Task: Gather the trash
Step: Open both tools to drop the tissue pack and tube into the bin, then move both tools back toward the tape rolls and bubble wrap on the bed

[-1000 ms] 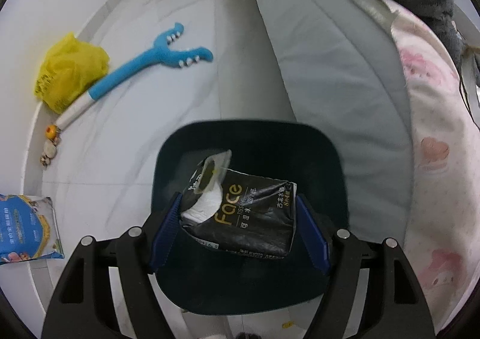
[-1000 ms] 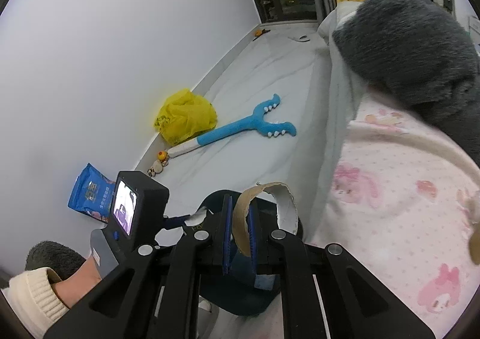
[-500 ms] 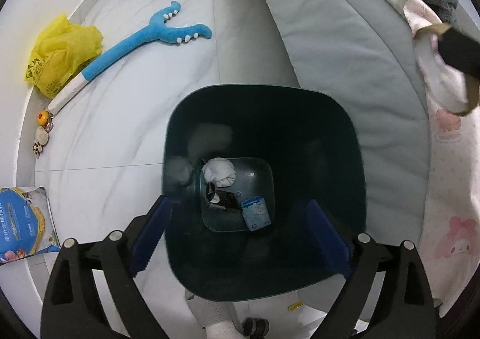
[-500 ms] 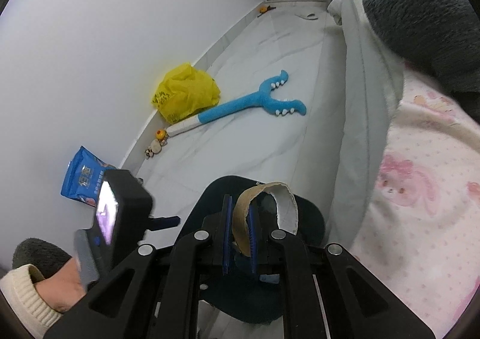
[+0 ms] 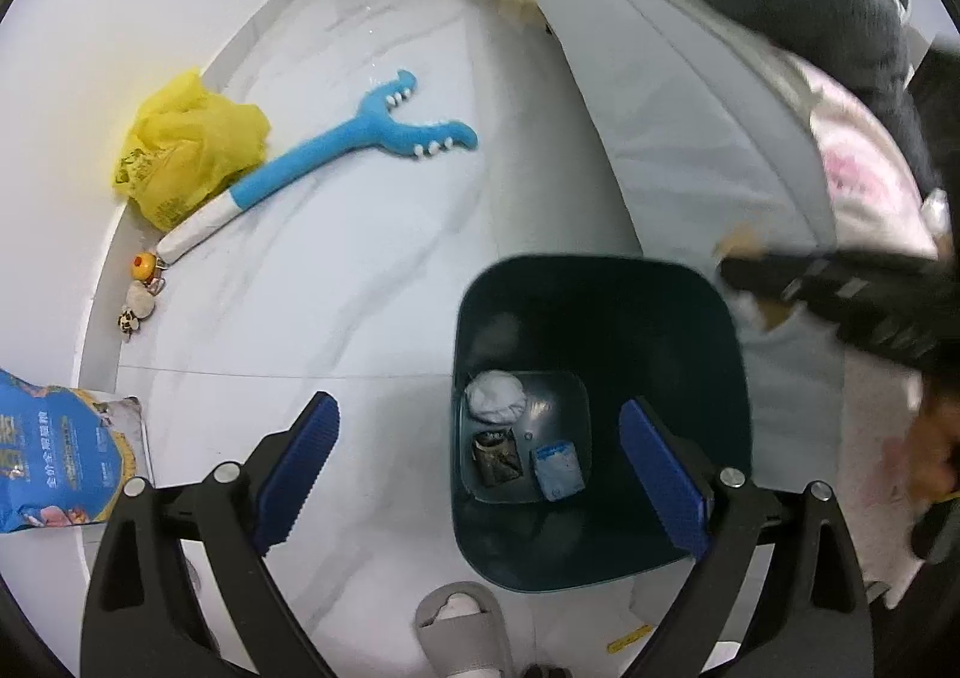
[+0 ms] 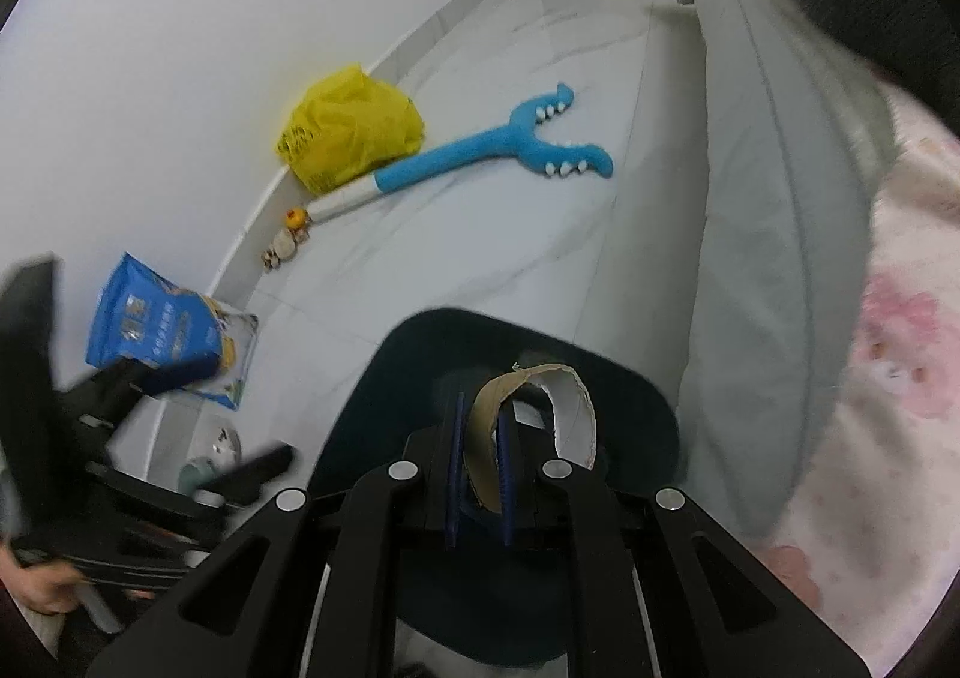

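Observation:
A dark teal trash bin (image 5: 600, 312) stands on the white floor beside the bed; it also shows in the right wrist view (image 6: 414, 354). Inside lie a white crumpled wad (image 5: 497, 396), a black packet (image 5: 497, 456) and a small blue-white packet (image 5: 558, 469). My left gripper (image 5: 480, 456) is open and empty, above the bin's left side. My right gripper (image 6: 480, 438) is shut on a torn cardboard strip (image 6: 540, 396) and holds it over the bin's mouth.
A yellow plastic bag (image 5: 186, 156), a blue plush toy (image 5: 354, 138) and small toys (image 5: 138, 294) lie near the wall. A blue bag (image 5: 54, 462) lies at the left. The bed with grey cover (image 5: 690, 114) is on the right. A slipper (image 5: 462, 630) is below the bin.
My left gripper opened and dropped the black packet into the bin, then drew back and to the left. My right gripper moved over the bin with the cardboard strip.

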A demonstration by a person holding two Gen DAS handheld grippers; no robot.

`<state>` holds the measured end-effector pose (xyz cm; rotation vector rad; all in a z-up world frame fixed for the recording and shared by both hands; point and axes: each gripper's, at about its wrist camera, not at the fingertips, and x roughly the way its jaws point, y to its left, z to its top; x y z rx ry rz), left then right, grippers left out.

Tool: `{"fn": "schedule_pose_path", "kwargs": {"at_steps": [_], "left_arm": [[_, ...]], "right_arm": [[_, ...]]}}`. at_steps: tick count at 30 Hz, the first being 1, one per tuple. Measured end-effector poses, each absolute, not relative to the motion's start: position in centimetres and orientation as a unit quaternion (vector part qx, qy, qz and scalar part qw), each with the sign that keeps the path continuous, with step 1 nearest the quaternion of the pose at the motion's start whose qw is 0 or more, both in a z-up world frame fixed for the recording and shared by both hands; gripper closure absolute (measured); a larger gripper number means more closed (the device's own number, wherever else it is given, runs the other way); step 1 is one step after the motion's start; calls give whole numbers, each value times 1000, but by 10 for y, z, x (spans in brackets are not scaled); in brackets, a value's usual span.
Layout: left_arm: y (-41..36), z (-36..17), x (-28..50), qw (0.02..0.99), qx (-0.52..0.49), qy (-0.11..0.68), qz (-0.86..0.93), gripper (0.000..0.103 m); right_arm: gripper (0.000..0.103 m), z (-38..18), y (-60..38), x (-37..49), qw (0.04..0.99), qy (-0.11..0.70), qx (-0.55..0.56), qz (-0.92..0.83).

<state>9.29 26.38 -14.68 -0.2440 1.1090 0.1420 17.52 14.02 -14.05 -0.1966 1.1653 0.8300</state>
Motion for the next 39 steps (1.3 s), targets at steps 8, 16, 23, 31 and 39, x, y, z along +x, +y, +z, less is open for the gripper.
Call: {"fn": "schedule_pose_path", "kwargs": {"at_steps": [8, 16, 23, 31, 39], "left_arm": [[260, -111, 85, 876, -73, 475, 47, 4], [253, -80, 81, 893, -79, 442, 36, 4], [252, -50, 78, 908, -88, 409, 23, 4], [248, -23, 79, 921, -83, 379, 11, 4], [243, 2, 83, 935, -75, 346, 19, 4]], "right_arm": [[93, -172, 158, 168, 727, 563, -124, 372], [92, -191, 163, 162, 710, 587, -144, 360], [92, -203, 167, 157, 695, 601, -163, 358], [43, -200, 163, 147, 686, 611, -165, 359], [40, -164, 153, 140, 700, 585, -156, 379]]}}
